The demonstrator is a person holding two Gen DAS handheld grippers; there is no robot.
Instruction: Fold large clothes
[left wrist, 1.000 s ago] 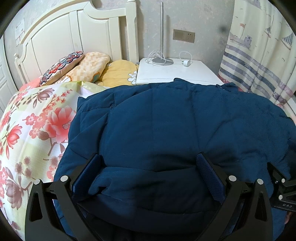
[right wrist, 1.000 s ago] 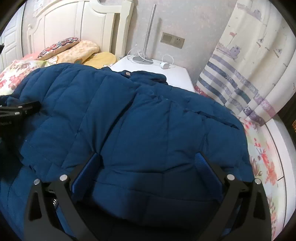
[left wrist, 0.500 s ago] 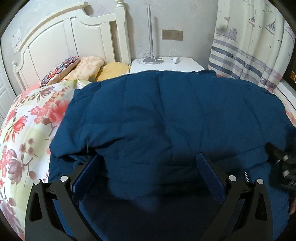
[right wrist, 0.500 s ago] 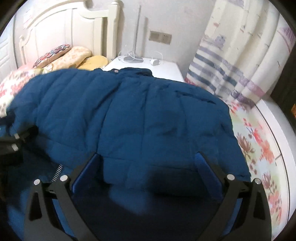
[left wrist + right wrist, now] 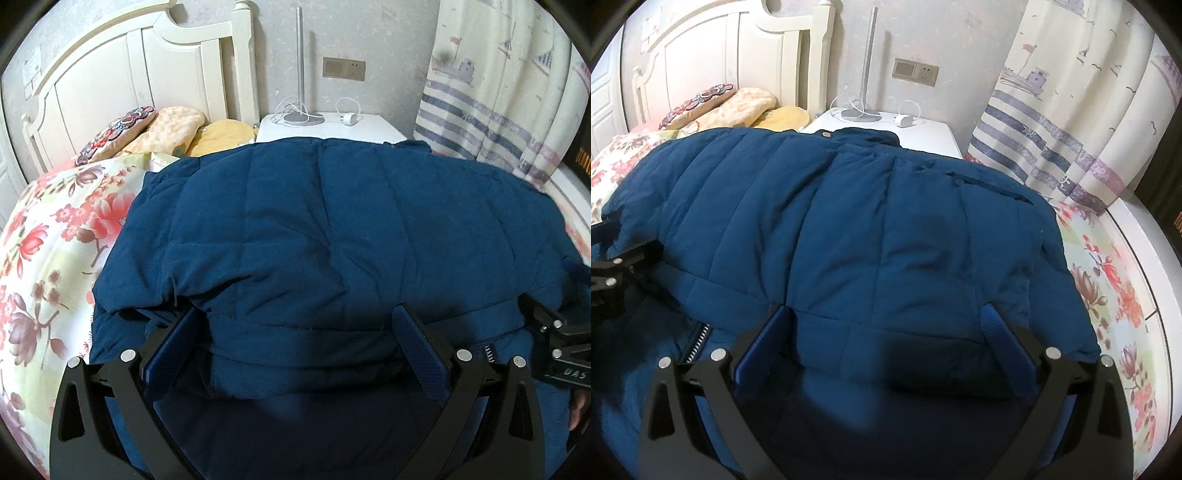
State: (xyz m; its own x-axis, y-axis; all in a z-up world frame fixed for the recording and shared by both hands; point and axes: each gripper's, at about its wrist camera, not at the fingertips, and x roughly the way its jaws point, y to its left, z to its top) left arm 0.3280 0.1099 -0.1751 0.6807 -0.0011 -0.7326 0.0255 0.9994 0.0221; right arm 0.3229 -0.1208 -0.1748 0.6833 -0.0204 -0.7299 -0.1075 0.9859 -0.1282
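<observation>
A dark blue quilted padded jacket (image 5: pixel 325 229) lies spread on the bed; it also shows in the right wrist view (image 5: pixel 871 236). Its near part is folded over onto itself. My left gripper (image 5: pixel 295 332) is open, its blue pads wide apart, with the jacket's folded near edge between them. My right gripper (image 5: pixel 886 328) is open the same way over the jacket's right near edge. Each gripper shows at the edge of the other's view: the right one (image 5: pixel 554 343) and the left one (image 5: pixel 613 273). A zipper (image 5: pixel 698 341) shows at the lower left.
The bed has a floral quilt (image 5: pixel 48 236), also seen at the right (image 5: pixel 1108 280). Pillows (image 5: pixel 162 129) lie by the white headboard (image 5: pixel 122 81). A white nightstand (image 5: pixel 332 127) with a lamp and charger stands behind. A striped curtain (image 5: pixel 495 110) hangs at the right.
Both grippers have drawn back and upward from the jacket. The jacket's folded layer now lies flatter, and more of the room is in view.
</observation>
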